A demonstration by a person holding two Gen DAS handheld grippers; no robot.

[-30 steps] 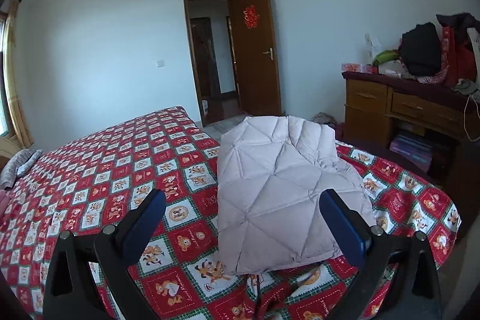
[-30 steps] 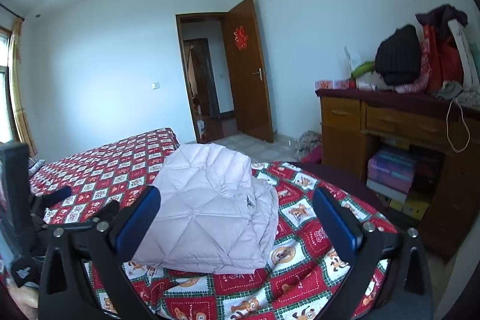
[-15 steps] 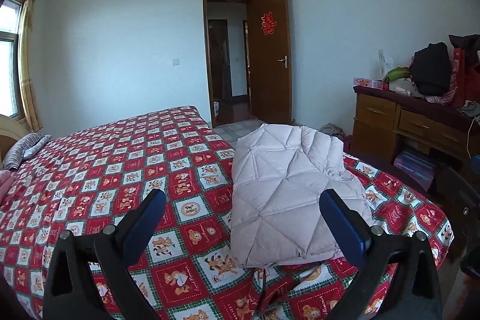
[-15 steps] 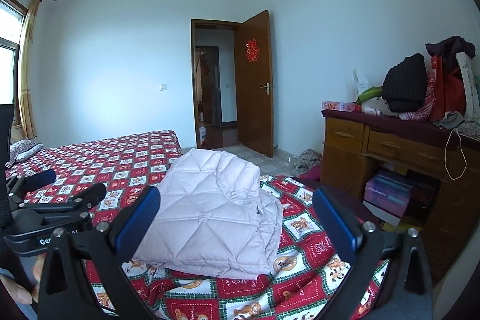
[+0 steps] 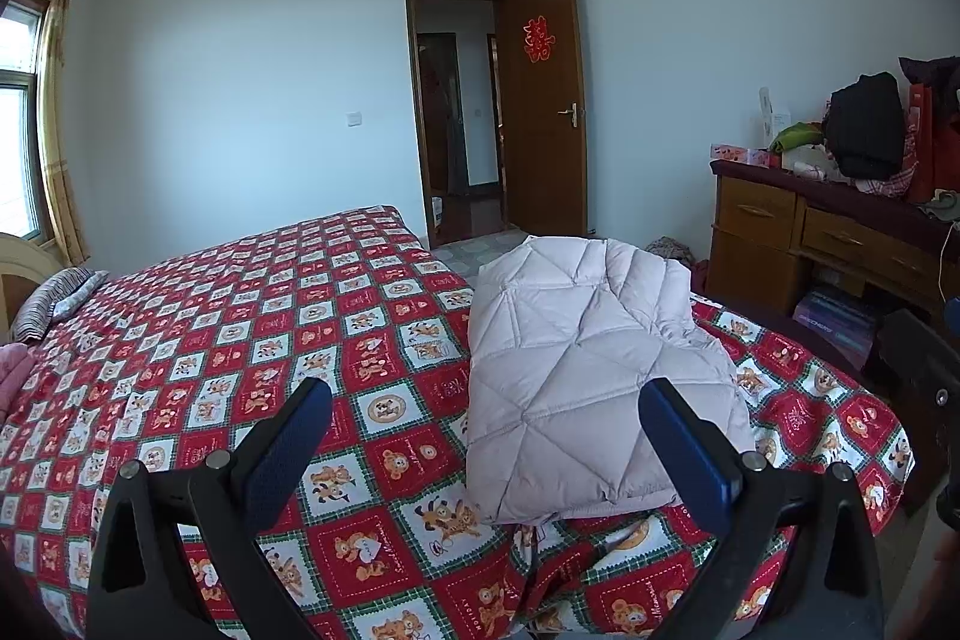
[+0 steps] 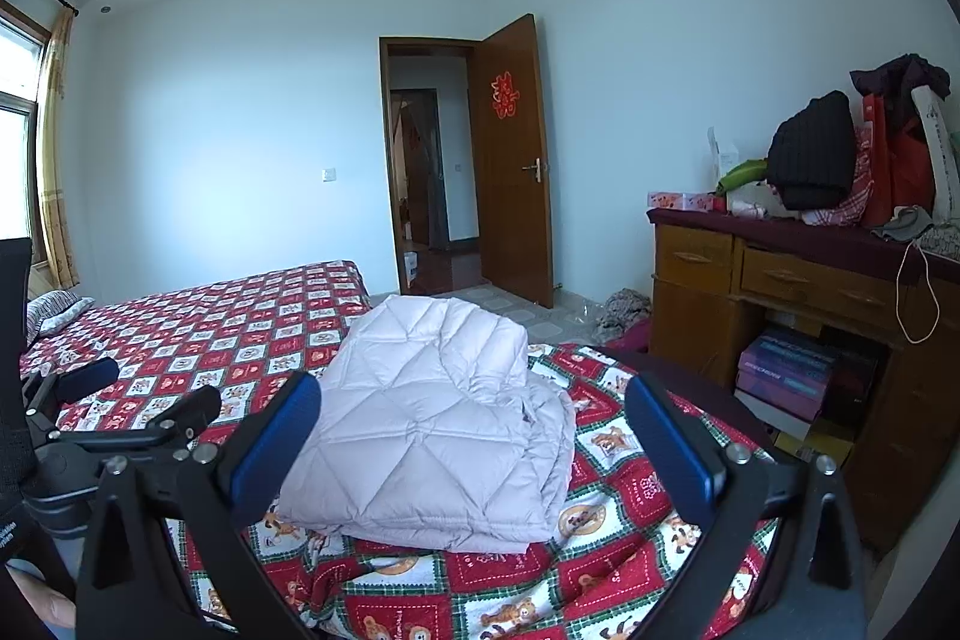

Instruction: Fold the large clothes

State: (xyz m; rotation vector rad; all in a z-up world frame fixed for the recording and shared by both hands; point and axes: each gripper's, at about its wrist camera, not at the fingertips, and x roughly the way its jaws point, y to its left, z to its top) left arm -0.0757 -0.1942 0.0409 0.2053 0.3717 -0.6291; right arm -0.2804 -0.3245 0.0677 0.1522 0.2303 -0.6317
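One folded jacket (image 5: 594, 376) is lying on one bed (image 5: 252, 340); two grippers, left gripper (image 5: 483, 415) and right gripper (image 6: 474, 412), are hovering wide-fingered, gripping nothing.

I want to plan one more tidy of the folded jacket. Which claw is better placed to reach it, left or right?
Probably the right claw: the jacket lies straight between its open fingers. The left claw, also open, is aimed more at the bedspread, with the jacket toward its right finger.

Folded jacket (image 6: 438, 424) beyond open right claw (image 6: 474, 436)
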